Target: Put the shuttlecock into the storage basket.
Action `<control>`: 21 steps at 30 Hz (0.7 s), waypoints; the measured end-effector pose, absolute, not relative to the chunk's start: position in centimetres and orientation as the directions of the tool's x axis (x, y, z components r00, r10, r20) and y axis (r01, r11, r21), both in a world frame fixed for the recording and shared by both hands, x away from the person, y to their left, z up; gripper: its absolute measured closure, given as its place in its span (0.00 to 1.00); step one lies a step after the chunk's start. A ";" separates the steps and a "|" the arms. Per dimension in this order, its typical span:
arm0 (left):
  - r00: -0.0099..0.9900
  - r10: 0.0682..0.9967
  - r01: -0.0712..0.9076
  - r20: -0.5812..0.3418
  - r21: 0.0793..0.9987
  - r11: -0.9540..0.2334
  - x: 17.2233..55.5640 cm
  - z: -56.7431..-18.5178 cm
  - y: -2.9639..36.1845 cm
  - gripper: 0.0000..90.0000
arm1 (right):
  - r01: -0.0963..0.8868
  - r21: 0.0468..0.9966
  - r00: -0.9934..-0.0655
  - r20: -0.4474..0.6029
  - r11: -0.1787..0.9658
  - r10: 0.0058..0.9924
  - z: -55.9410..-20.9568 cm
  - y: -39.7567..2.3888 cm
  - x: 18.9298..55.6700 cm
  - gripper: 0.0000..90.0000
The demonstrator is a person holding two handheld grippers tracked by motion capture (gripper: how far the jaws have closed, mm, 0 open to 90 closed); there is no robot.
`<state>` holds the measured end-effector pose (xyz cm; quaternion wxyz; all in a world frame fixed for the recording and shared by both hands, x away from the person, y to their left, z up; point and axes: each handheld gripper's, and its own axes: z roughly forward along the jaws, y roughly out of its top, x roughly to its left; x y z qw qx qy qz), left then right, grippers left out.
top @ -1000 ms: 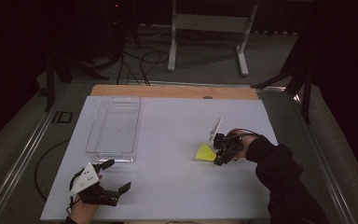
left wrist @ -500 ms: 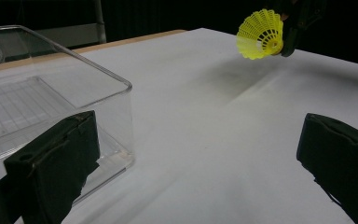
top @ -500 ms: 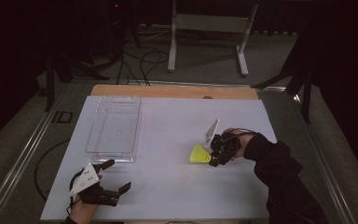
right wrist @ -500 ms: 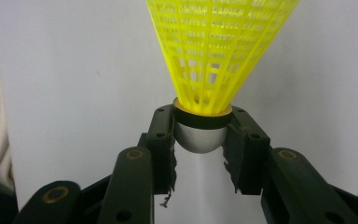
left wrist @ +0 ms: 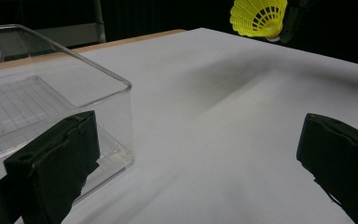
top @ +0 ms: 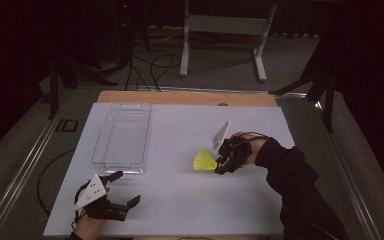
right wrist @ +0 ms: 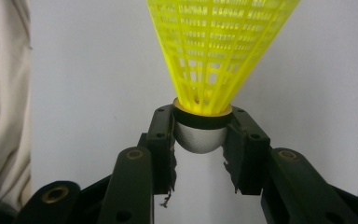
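Lower left of high view: left hand-held gripper point(top: 121, 189) parked low on the white bench point(top: 180, 200), jaws spread wide, holding nothing; probably standing by. Just above it: clear tray point(top: 122, 135), open top up, likely the drop-off container. Right of centre: right hand-held gripper point(top: 219, 162) clamped on the grey cork of the yellow shuttlecock point(top: 204, 160), skirt pointing toward frame left. Close-up in right gripper view: both pads point(right wrist: 165, 140) pressed against the cork, skirt left free, presumably to avoid crushing it.
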<state>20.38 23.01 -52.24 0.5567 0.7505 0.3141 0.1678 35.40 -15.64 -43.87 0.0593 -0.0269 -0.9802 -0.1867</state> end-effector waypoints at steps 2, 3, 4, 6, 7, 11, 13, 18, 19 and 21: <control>0.747 0.658 0.285 -0.100 0.941 -0.181 20.4 -52.2 23.0 0.00 | 0.067 0.366 -0.992 0.124 0.928 0.023 -43.6 -15.3 35.4 0.73; 0.747 0.658 0.285 -0.100 0.941 -0.181 20.4 -52.2 23.0 0.00 | 0.067 0.366 -0.992 0.124 0.928 0.023 -43.6 -15.3 35.4 0.73; 0.747 0.657 0.285 -0.100 0.941 -0.181 20.4 -52.2 23.0 0.00 | 0.069 0.370 -0.992 0.122 0.926 0.026 -43.4 -15.0 35.6 0.73; 0.747 0.658 0.285 -0.099 0.941 -0.182 20.4 -52.2 23.0 0.00 | 0.080 0.375 -0.992 0.124 0.924 0.036 -43.2 -14.7 35.7 0.73; 0.747 0.658 0.285 -0.099 0.941 -0.182 20.4 -52.2 23.0 0.00 | 0.080 0.375 -0.992 0.124 0.924 0.036 -43.2 -14.7 35.7 0.73; 0.749 0.654 0.287 -0.101 0.940 -0.183 20.4 -52.3 23.0 0.00 | 0.063 0.396 -0.993 0.117 0.916 0.018 -42.7 -14.0 35.8 0.73; 0.750 0.654 0.287 -0.101 0.940 -0.184 20.4 -52.3 22.9 0.00 | 0.061 0.417 -0.992 0.122 0.907 0.011 -42.2 -13.7 35.8 0.73; 0.750 0.654 0.289 -0.103 0.940 -0.183 20.4 -52.3 23.0 0.00 | 0.043 0.430 -0.994 0.109 0.902 -0.004 -41.0 -12.3 36.0 0.73; 0.750 0.654 0.289 -0.103 0.940 -0.183 20.4 -52.3 23.0 0.00 | 0.043 0.430 -0.994 0.109 0.902 -0.004 -41.0 -12.3 36.0 0.73; 0.752 0.649 0.300 -0.115 0.936 -0.182 20.4 -52.3 22.9 0.00 | 0.046 0.427 -0.994 0.110 0.903 -0.002 -40.7 -11.9 36.2 0.73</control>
